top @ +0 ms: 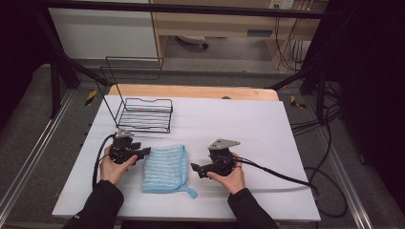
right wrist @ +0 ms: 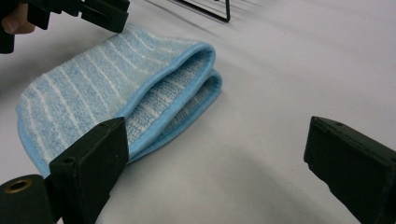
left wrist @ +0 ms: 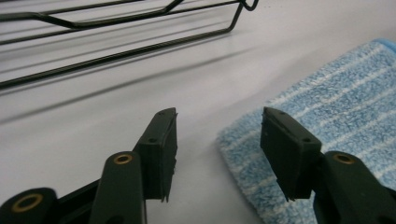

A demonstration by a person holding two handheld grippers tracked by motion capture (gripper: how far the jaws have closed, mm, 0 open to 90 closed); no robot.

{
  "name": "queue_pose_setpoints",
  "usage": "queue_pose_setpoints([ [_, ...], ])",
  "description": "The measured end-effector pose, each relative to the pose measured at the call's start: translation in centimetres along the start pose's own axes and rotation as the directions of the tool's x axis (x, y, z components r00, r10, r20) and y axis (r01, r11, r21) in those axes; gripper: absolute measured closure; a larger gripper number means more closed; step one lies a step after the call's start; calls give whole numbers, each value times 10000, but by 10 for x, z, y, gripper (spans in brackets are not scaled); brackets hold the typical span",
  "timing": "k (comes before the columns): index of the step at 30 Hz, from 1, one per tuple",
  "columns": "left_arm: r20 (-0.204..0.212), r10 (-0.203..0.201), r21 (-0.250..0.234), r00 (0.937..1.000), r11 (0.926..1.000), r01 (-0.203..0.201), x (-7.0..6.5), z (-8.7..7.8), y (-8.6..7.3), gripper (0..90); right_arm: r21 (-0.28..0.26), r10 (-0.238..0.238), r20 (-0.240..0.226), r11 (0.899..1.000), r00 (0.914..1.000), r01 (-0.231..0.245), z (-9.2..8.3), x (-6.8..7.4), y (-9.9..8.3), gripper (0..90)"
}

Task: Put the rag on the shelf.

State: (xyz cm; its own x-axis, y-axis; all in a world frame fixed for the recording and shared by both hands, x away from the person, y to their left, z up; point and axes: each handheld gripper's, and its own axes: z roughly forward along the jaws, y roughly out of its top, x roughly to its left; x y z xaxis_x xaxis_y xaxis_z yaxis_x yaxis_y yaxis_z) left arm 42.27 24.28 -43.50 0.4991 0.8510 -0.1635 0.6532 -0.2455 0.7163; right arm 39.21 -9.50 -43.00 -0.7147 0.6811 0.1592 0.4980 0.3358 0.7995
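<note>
A folded blue cloth with white stripes lies flat on the white table cover, between my two grippers. My left gripper sits at the cloth's left edge. In the left gripper view its jaws stand apart, the right one over the cloth's corner and the left one over bare table; the pads press on nothing. My right gripper is at the cloth's right side, wide open. Its left jaw is beside the folded edge of the cloth, apart from it.
A black wire rack stands on the table behind the left gripper, with its tall wire back to the left. Its lower bars run across the top of the left gripper view. Cables trail from both grippers. Bare cover extends to the right.
</note>
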Motion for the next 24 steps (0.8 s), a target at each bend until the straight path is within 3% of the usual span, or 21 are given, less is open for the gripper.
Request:
queue_pose_setpoints([
  [4, -27, -72, 273, 10000, 9996, 73, -1, 8, -3, 548, 161, 48, -65, 9999, 10000, -47, 2, 0, -1, 70],
  [15, 302, -157, 411, 9994, 9991, 145, -4, 13, -6, 700, 233, 153, -172, 9996, 9997, -149, 4, -2, 0, 63],
  [24, 208, 90, 464, 9997, 9989, -100, -10, 15, -6, 775, -290, 377, -262, 9988, 9989, -385, 4, -5, 12, 33],
])
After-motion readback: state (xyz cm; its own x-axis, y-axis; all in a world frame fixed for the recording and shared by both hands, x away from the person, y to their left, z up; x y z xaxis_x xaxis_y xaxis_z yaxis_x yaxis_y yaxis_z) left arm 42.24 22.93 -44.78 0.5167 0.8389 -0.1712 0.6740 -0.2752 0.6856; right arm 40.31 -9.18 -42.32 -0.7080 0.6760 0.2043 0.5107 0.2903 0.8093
